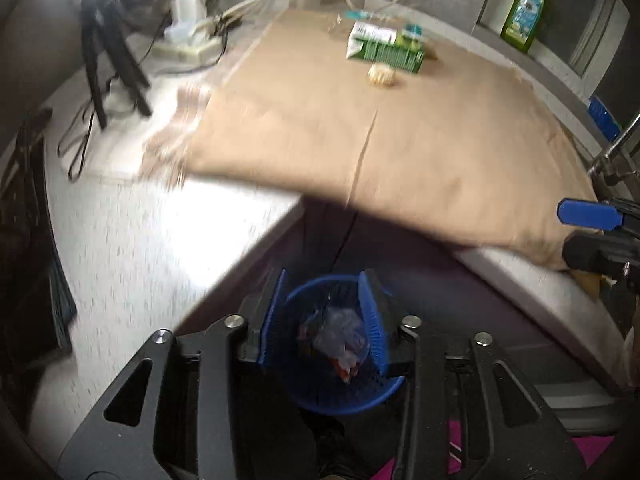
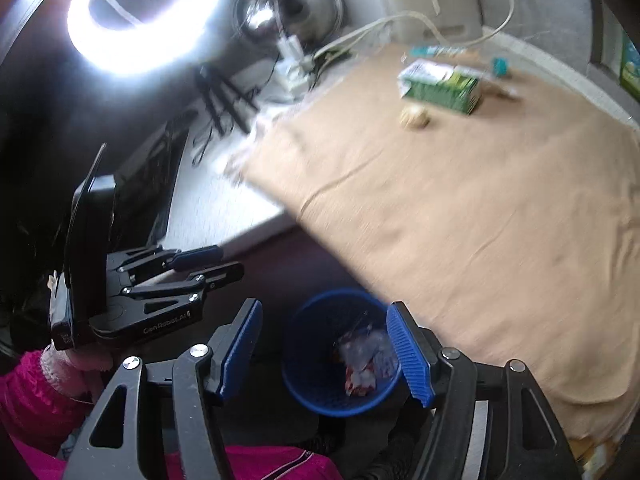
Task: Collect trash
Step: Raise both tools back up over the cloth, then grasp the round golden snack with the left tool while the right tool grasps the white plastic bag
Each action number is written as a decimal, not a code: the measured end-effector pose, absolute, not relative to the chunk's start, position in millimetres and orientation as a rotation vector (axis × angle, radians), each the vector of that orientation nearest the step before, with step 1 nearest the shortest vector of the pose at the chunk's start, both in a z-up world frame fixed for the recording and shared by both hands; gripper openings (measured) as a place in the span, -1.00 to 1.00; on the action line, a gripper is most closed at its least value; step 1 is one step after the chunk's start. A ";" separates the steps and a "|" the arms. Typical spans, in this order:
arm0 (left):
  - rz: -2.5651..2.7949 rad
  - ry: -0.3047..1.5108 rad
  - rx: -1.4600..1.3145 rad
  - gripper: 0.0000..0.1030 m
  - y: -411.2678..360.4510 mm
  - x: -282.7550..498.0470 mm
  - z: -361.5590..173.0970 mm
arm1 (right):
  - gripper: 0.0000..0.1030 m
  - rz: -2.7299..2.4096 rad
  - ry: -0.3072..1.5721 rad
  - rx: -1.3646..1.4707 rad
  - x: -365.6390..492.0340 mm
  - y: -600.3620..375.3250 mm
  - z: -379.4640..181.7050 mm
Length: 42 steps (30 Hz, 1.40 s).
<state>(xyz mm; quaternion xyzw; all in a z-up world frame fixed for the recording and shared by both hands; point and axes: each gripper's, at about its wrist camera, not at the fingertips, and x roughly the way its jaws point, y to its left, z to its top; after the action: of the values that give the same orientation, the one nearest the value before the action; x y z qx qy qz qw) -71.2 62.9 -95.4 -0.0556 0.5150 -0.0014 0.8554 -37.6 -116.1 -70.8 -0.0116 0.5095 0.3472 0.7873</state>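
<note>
Across most of both views, a tan sheet of creased brown paper (image 1: 400, 128) over a pale speckled counter (image 1: 132, 240), one edge drooping past the counter's front. Upper left of the right wrist view, a glaring white ring light (image 2: 144, 16); beside it a shiny rounded metal thing, too blurred to name. Near it, black tripod legs (image 1: 112, 64) and a white power strip (image 1: 188, 46) with pale cables trailing away.

Low centre, on a dark floor below the counter edge, a round blue basket (image 1: 340, 384) of perforated plastic, holding crumpled clear wrappers (image 1: 340, 336) with red scraps.

Upper right on the paper, a green and white carton (image 1: 384, 48) lying on its side; just in front, a small pale crumpled lump (image 1: 382, 76). Far upper right, a green pump bottle (image 1: 524, 12).

Left gripper (image 1: 324, 316): ribbed blue pads apart, nothing between. Right gripper (image 2: 328, 356): spread wider, likewise released. Lower left, a pink sleeve (image 2: 32, 408).
</note>
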 end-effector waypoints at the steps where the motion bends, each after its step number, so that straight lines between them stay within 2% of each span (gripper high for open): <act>1: -0.006 1.070 -0.114 -0.13 60.8 -65.3 -90.5 | 0.39 0.740 1.088 -0.019 -33.6 -118.6 -67.5; 10: -0.022 1.031 -0.079 -0.12 34.3 -6.8 -78.9 | 0.50 0.646 1.024 0.020 35.1 -153.2 -48.3; 22: -0.026 1.008 -0.063 -0.12 3.1 65.9 -76.6 | 0.57 0.586 1.028 0.145 131.1 -188.9 -55.1; 29: -0.020 1.043 -0.076 -0.12 -2.5 104.3 -89.6 | 0.57 0.563 1.060 0.239 187.3 -198.9 -70.0; 42: -0.026 1.093 -0.100 -0.12 1.7 152.8 -113.2 | 0.55 0.511 1.233 0.531 286.3 -197.9 -128.0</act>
<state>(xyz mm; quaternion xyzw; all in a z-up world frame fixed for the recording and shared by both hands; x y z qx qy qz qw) 152.8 1.7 -113.2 -0.0476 0.5194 -0.0123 0.8531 286.3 -197.9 -128.0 0.2431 0.5648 0.2339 0.7531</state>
